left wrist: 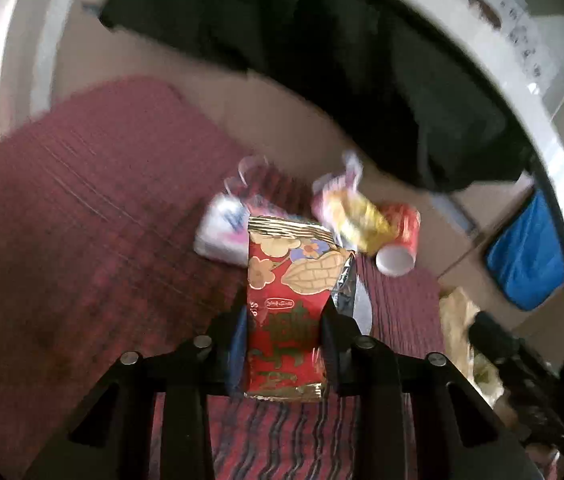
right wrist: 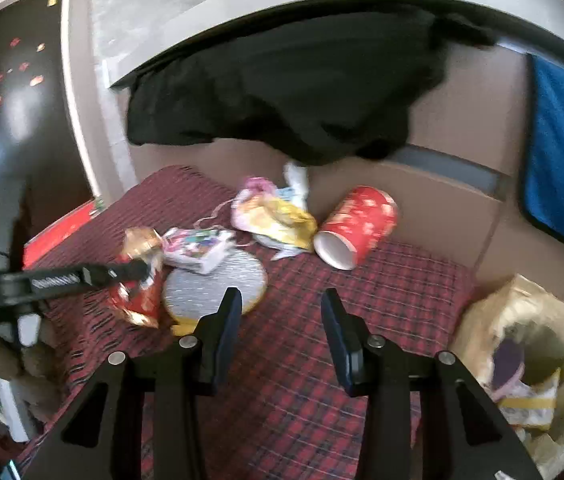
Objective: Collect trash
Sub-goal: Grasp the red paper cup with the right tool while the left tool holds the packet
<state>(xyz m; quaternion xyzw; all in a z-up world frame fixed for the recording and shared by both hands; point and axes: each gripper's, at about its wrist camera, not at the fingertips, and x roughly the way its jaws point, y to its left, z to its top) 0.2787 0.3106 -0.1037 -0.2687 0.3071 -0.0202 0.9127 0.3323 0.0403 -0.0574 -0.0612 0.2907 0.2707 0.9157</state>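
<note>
Two views, taken one after the other.

Left wrist, tongs: the left gripper has its jaws drawn in on a red peanut packet; both pads press its sides.
Left wrist, packet: it stands between the fingers over the red checked cloth; whether its lower edge touches the cloth I cannot tell.
Left wrist, other litter: a white wrapper lies just behind the packet, a crumpled yellow wrapper to its right, and a red paper cup lies on its side against that.
Left wrist, silver disc: only an edge shows past the packet.

Right wrist, tongs: the right gripper hangs with jaws fairly wide and nothing between them, above bare cloth.
Right wrist, neighbour: the left gripper reaches in from the left edge, nipping the packet beside the silver disc.
Right wrist, bag: a pale plastic bag gapes at the lower right, with a few wrappers already inside.
Right wrist, backdrop: a black cloth hangs over a brown box wall, and a blue towel hangs at the right.

Progress, done: some trash sits in the bag, so collecting seems under way.
Progress, in hand: the packet is gripped but not yet bagged.
Progress, left: cup, yellow wrapper, white wrapper and perhaps the disc wait on the cloth.
</note>
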